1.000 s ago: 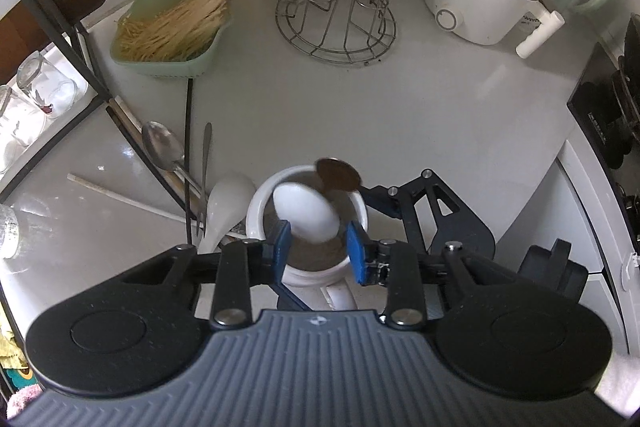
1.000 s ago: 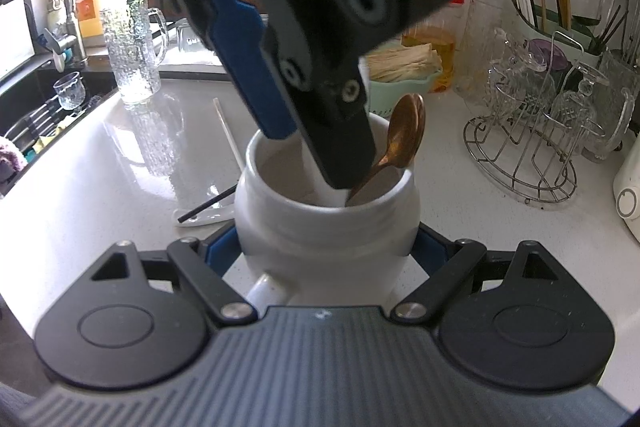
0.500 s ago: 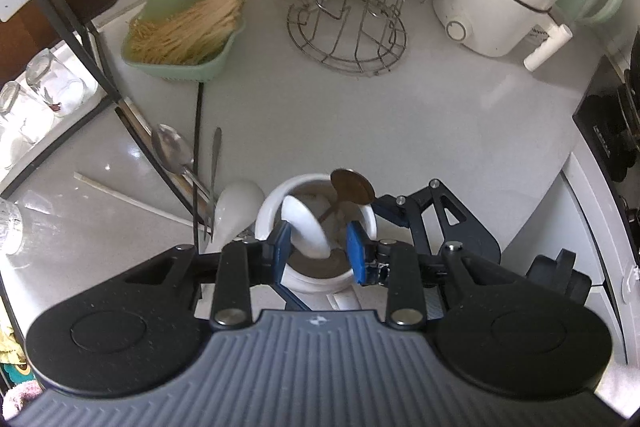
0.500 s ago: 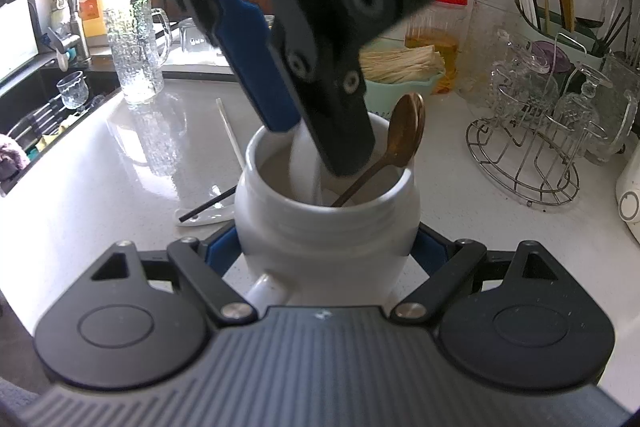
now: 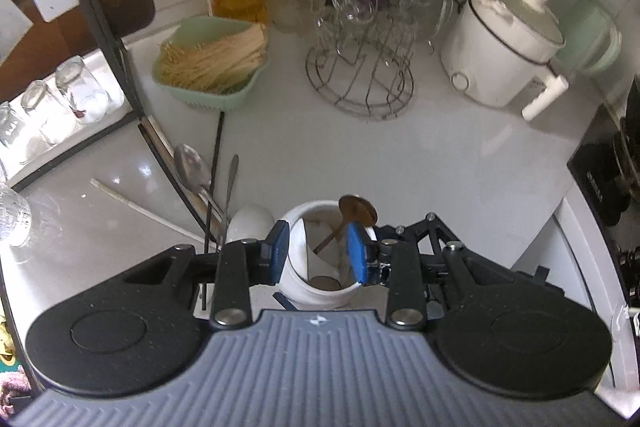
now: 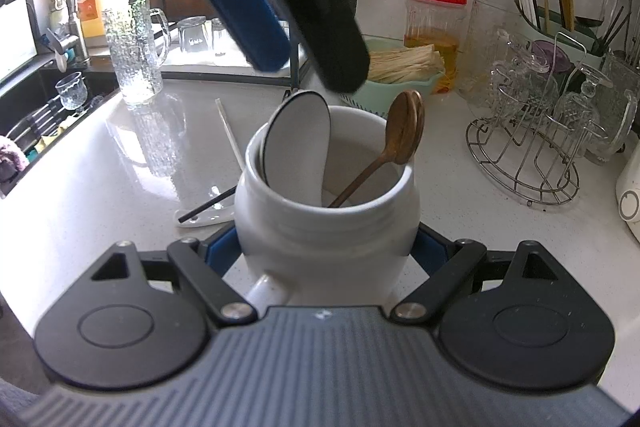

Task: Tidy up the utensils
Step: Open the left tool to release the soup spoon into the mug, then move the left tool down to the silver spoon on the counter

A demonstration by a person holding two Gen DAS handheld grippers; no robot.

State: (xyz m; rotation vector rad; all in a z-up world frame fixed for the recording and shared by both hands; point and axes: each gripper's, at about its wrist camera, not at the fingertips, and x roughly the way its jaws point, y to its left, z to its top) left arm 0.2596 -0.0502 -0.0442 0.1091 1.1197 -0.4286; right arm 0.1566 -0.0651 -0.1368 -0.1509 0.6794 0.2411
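Since the earlier frame the left tongs (image 6: 304,43) have risen clear of the white crock (image 6: 326,223), leaving the white ceramic spoon (image 6: 298,147) standing inside it; their blue pads now hang released above the crock's mouth with nothing between them. The right tongs (image 6: 326,251) are clenched on the crock's lower body, one pad at each side, and steady it on the bench (image 5: 400,163). Inside the crock the ceramic spoon leans against the rim on the sink side, bowl up, and the wooden spoon (image 6: 404,135) leans against the opposite rim, its handle crossing down to the floor of the crock. Just beside the crock, on the side away from the right tongs, the remaining utensils lie flat on the bench: a metal spoon (image 5: 190,163), a black chopstick (image 5: 214,179), a white chopstick (image 5: 132,203) and a second white ceramic spoon (image 5: 250,225). These appear to be the next items. The ceramic spoon is judged stiff, glazed, slippery and liable to chip, best taken across its handle near the bowl and lowered without dropping. The metal spoon is stiff, thin and smooth, so a grip across the mid-handle should serve. The chopsticks are light and narrow and may roll or pivot unless gripped near the middle.
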